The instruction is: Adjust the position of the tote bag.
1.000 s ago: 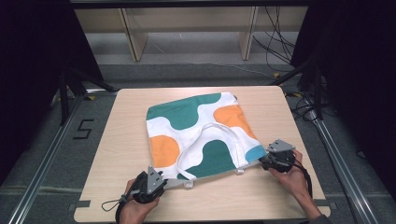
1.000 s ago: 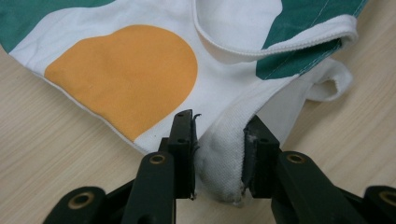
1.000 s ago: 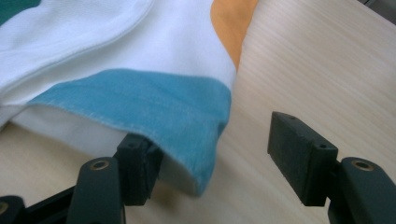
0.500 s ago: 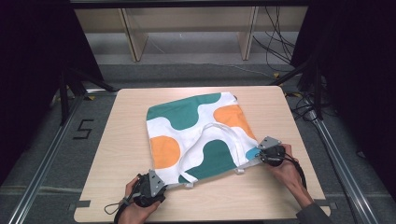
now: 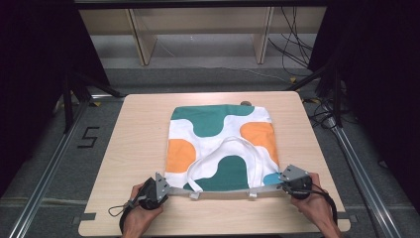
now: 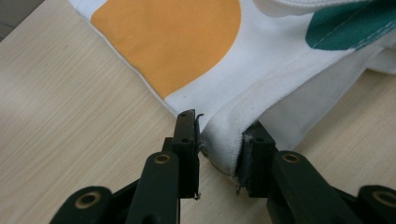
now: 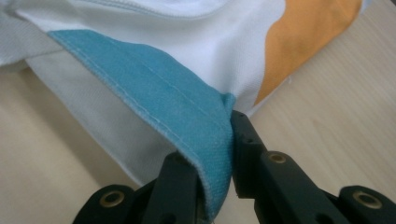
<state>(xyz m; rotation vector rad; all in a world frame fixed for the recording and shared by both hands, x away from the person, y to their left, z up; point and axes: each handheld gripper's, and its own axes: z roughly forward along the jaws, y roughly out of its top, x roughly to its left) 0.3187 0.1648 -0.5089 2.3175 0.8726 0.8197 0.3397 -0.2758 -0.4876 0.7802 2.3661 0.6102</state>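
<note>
A pale wooden table (image 5: 138,148) is seen, and on it a white cloth tote bag with green and orange blotches (image 5: 218,144) is laid flat, centred and reaching toward the near edge. Its mouth hem is stretched taut along the near side, with a white handle loop (image 5: 233,153) lying on top of the bag. The near left corner is pinched between the narrowly set jaws of the left gripper (image 6: 218,147), and the near right corner, with its blue hem patch (image 7: 159,88), is clamped in the right gripper (image 7: 219,154).

A slip is judged likely at the left corner, where only a small roll of hem is caught; uneven pulling would skew the bag or drag it off the near edge. Bare table is left on both sides and beyond the far edge of the bag, while little room remains on the near side.
</note>
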